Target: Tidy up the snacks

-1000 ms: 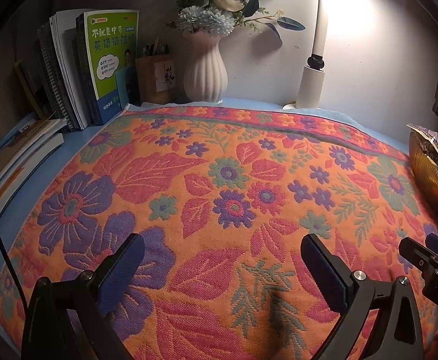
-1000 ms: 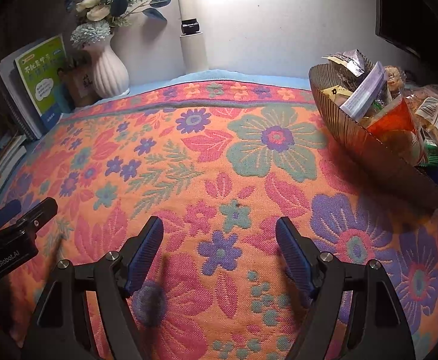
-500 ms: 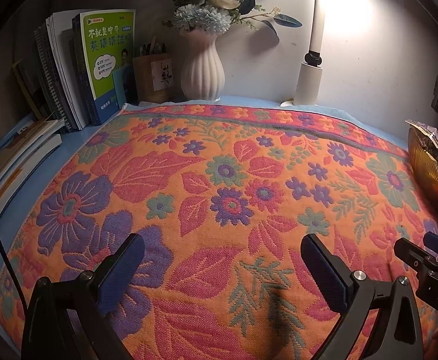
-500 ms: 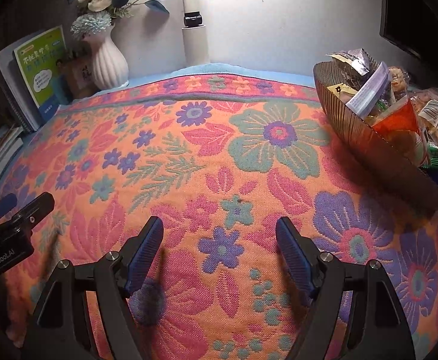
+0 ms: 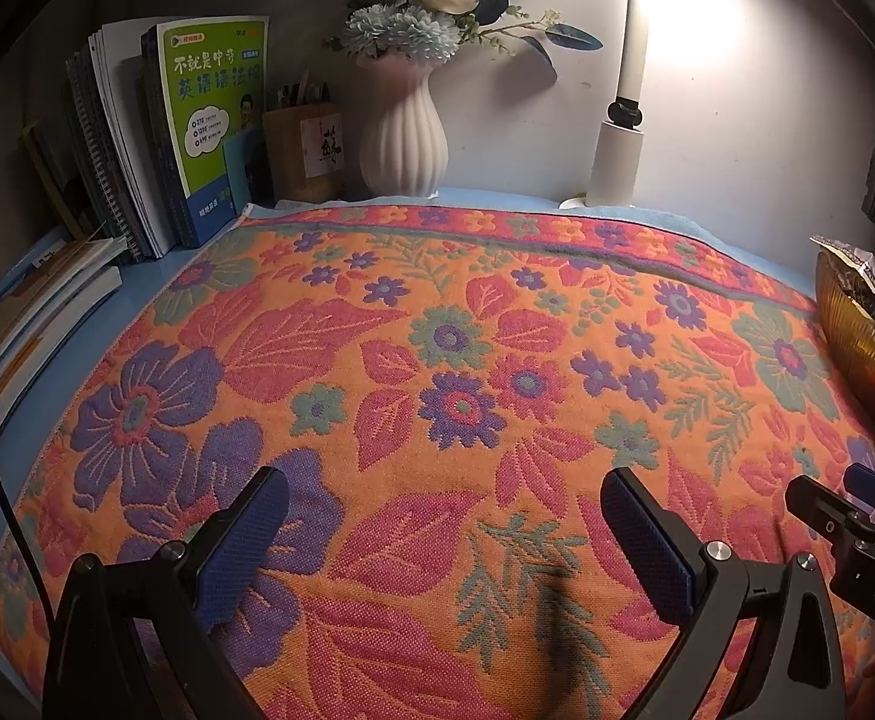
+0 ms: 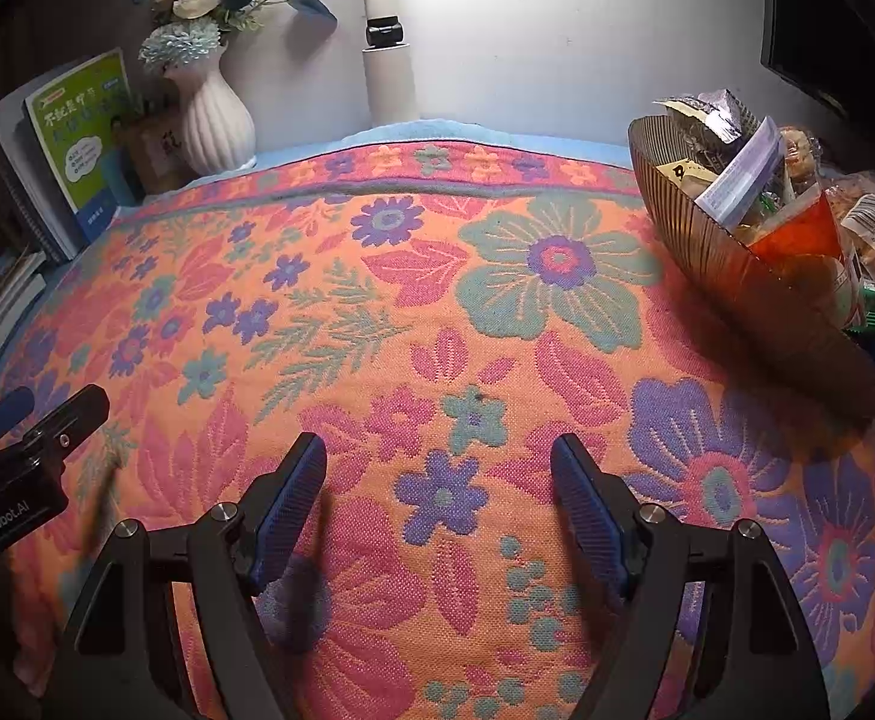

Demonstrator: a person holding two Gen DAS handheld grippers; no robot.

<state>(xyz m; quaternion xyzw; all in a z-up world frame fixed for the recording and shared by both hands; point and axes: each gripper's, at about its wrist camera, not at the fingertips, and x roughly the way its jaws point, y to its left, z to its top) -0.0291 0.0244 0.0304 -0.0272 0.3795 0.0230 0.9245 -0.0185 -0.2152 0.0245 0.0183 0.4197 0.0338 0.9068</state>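
A ribbed amber bowl [image 6: 713, 258] stands at the right of the flowered cloth [image 6: 437, 312], piled with several wrapped snacks [image 6: 737, 174]. Its edge also shows in the left wrist view [image 5: 845, 324]. My right gripper [image 6: 440, 492] is open and empty, low over the cloth, to the left of the bowl. My left gripper [image 5: 446, 534] is open and empty over the cloth's near middle. Each gripper's tip shows at the side of the other's view, the right one [image 5: 845, 516] and the left one [image 6: 35, 426].
At the back stand a white ribbed vase [image 5: 401, 138] with flowers, a white lamp post [image 5: 617, 156], a brown pen holder [image 5: 302, 150] and upright books [image 5: 197, 126]. More books [image 5: 23, 312] lie stacked at the left edge. A dark screen [image 6: 845, 18] is at the right wall.
Both grippers have drawn back a little and tilted up slightly, so the back wall objects sit higher and the bowl farther off. Both stay open and empty.
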